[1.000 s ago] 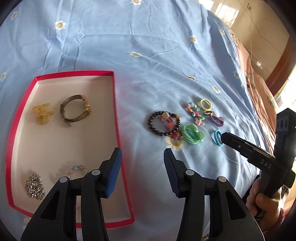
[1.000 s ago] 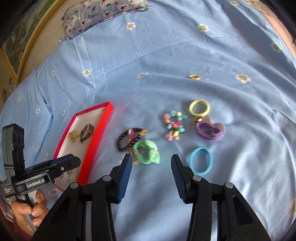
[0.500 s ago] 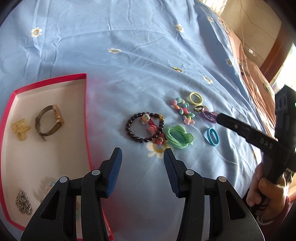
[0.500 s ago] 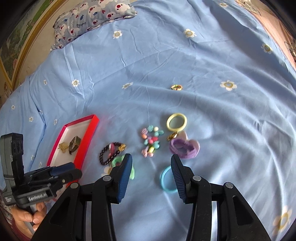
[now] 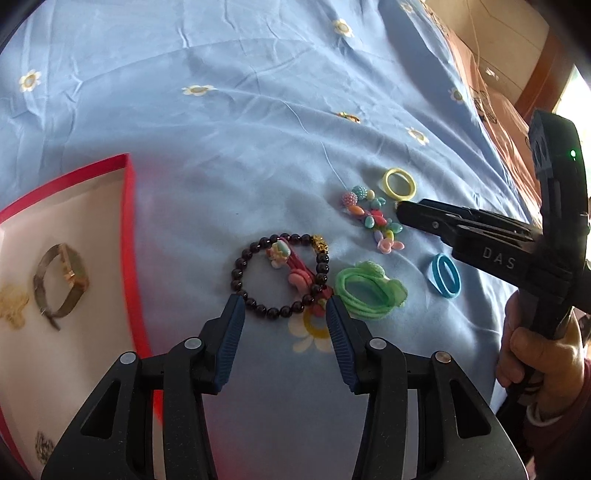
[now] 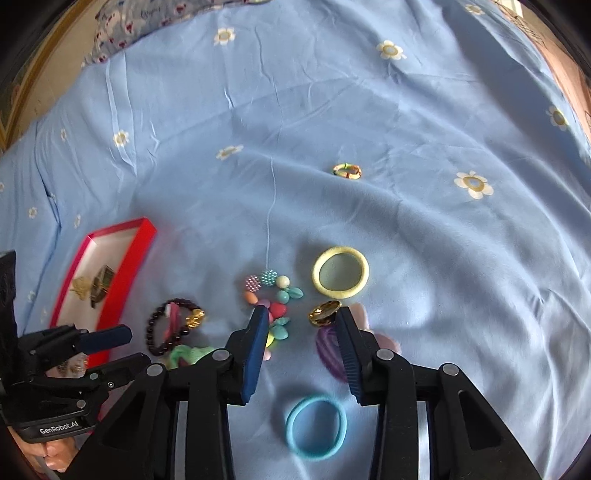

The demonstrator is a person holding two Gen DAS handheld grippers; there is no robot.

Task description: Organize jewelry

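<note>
A red-walled tray lies at the left, holding a watch and small gold pieces. On the blue sheet lie a dark bead bracelet with pink clips, a green scrunchie, coloured beads, a yellow hair tie and a blue hair tie. My left gripper is open, its tips at the bracelet's near edge. My right gripper is open over the beads and a gold clip, beside a purple scrunchie.
A small multicoloured ring lies farther up the sheet. A thin thread runs from the beads. A patterned pillow lies at the far edge. The bed's orange edge is at the right.
Both grippers have moved forward and down toward the jewelry pile. The left one shifted right, away from the tray, to the bracelet. The right one now sits over the beads and gold clip.
</note>
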